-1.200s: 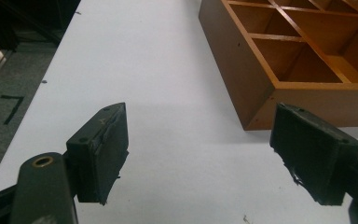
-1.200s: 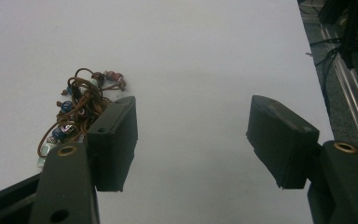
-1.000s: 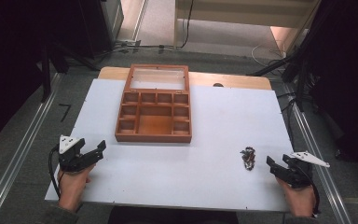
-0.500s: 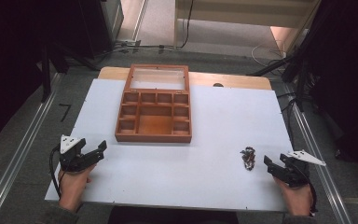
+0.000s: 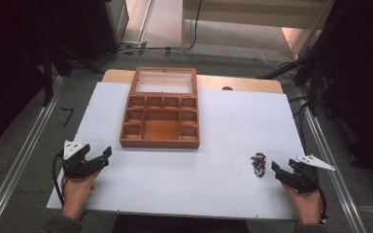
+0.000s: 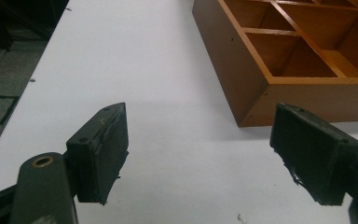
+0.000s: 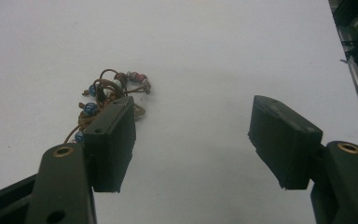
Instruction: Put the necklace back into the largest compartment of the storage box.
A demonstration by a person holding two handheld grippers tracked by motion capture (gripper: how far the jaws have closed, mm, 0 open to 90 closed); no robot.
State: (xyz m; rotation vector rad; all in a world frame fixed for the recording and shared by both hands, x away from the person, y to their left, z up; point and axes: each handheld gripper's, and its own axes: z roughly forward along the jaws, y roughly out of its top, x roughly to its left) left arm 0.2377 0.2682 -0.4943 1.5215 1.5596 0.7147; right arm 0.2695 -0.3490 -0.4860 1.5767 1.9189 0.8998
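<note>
A tangle of brown cord with small beads (image 5: 259,163) lies on the white table top near its front right. My right gripper (image 5: 278,171) rests just to the right of it. In the right gripper view the beaded cord (image 7: 107,88) lies beyond and partly behind the left jaw, outside the gap. The right gripper (image 7: 193,121) stands open; its jaws have just been opening, with nothing between them. My left gripper (image 5: 104,155) sits at the front left, open and empty. In the left gripper view the left gripper (image 6: 200,121) faces a corner of the wooden box (image 6: 228,56).
A brown wooden compartment box (image 5: 159,143) with its glass lid swung back stands at the table's middle back. The white board (image 5: 199,179) ends close in front of both hands. Metal rails run along both sides, with cables on the floor at the right.
My right gripper has edged slightly left toward the beaded cord. The left gripper has kept still.
</note>
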